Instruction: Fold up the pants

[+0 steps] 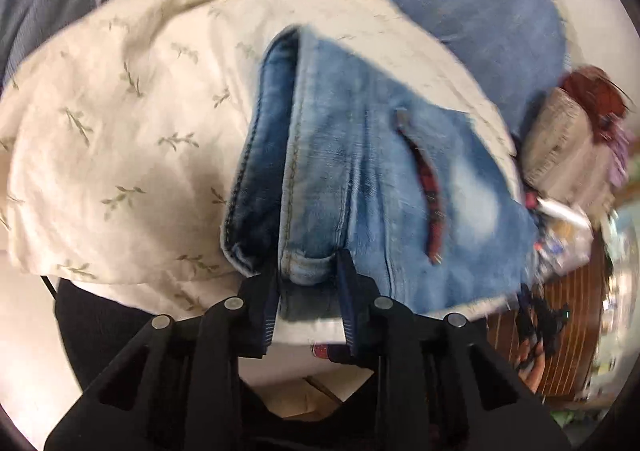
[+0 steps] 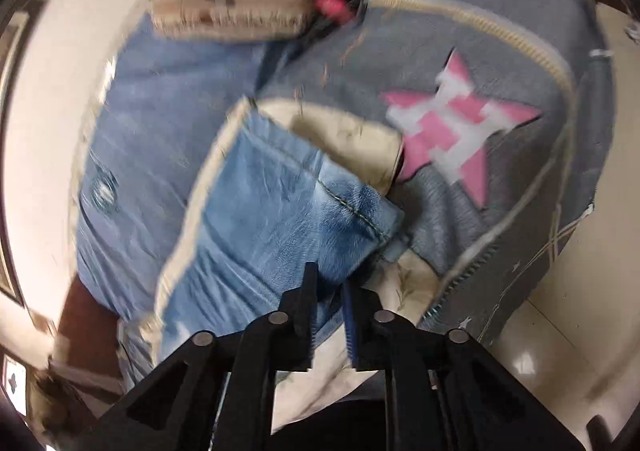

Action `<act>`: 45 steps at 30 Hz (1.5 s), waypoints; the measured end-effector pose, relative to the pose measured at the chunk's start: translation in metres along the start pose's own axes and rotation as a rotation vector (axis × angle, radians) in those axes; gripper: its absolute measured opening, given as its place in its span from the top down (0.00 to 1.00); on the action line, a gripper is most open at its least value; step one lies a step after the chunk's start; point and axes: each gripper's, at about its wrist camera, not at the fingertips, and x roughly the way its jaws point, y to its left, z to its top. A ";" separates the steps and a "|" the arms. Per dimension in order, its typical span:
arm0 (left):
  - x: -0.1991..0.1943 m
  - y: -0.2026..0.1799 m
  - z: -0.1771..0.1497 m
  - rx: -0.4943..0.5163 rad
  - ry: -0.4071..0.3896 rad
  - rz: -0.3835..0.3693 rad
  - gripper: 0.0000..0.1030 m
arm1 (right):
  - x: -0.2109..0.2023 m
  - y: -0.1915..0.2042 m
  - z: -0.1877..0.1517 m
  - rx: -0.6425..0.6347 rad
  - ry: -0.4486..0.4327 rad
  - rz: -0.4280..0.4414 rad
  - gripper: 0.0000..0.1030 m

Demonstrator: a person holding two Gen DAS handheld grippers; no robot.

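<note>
Light-blue washed jeans [image 1: 360, 171] lie folded on a cream cloth with a leaf print [image 1: 120, 111]; a red plaid lining shows through a slit in them. My left gripper [image 1: 308, 283] is shut on the near edge of the jeans, with a bunched denim fold pinched between its fingers. In the blurred right wrist view the same jeans [image 2: 272, 211] lie over the cream cloth [image 2: 344, 135]. There my right gripper [image 2: 329, 291] stands narrow with the near denim edge between its fingers, gripping it.
A second, paler denim garment [image 1: 480, 11] [image 2: 160, 111] lies beyond the jeans. A grey garment with a pink star [image 2: 460, 131] lies at the right, above pale floor tiles [image 2: 580, 251]. A beige folded item [image 1: 560, 147] [image 2: 232, 3] and small clutter sit at the pile's edge.
</note>
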 end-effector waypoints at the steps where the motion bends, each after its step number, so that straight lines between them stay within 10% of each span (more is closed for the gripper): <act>1: -0.009 0.002 -0.001 0.024 -0.018 -0.001 0.76 | -0.008 0.006 0.001 -0.021 -0.026 -0.004 0.83; 4: -0.037 0.007 0.003 0.059 -0.092 -0.013 0.71 | -0.022 0.048 0.006 -0.153 -0.064 0.036 0.80; 7: -0.041 0.015 0.028 -0.004 -0.164 -0.001 0.39 | 0.010 0.108 0.003 -0.280 0.033 0.121 0.67; 14: 0.028 0.018 0.083 -0.147 -0.054 -0.080 0.38 | 0.157 0.276 -0.072 -0.670 0.412 0.266 0.62; 19: 0.049 0.019 0.088 -0.203 -0.012 -0.111 0.39 | 0.250 0.325 -0.121 -0.859 0.562 0.137 0.55; 20: 0.051 0.019 0.088 -0.200 -0.004 -0.122 0.41 | 0.258 0.326 -0.132 -0.896 0.588 0.115 0.60; 23: 0.054 0.010 0.092 -0.163 0.037 -0.187 0.91 | 0.251 0.342 -0.156 -1.118 0.545 0.121 0.95; 24: 0.050 0.004 0.098 -0.140 0.023 -0.205 0.91 | 0.239 0.349 -0.153 -1.133 0.497 0.148 0.99; 27: 0.048 -0.014 0.118 -0.065 -0.077 -0.134 0.91 | 0.240 0.353 -0.136 -1.050 0.442 0.165 0.99; 31: 0.080 -0.008 0.127 -0.083 -0.007 -0.023 0.91 | 0.273 0.337 -0.157 -1.086 0.502 0.010 0.98; 37: 0.018 0.015 0.101 -0.116 -0.065 -0.117 0.79 | 0.199 0.324 -0.125 -0.840 0.415 0.209 0.89; 40: -0.013 0.021 0.069 -0.103 -0.111 -0.158 0.45 | 0.147 0.294 -0.126 -0.729 0.498 0.334 0.64; 45: -0.022 0.016 0.003 -0.105 -0.092 -0.294 0.31 | 0.090 0.220 -0.158 -0.531 0.725 0.432 0.53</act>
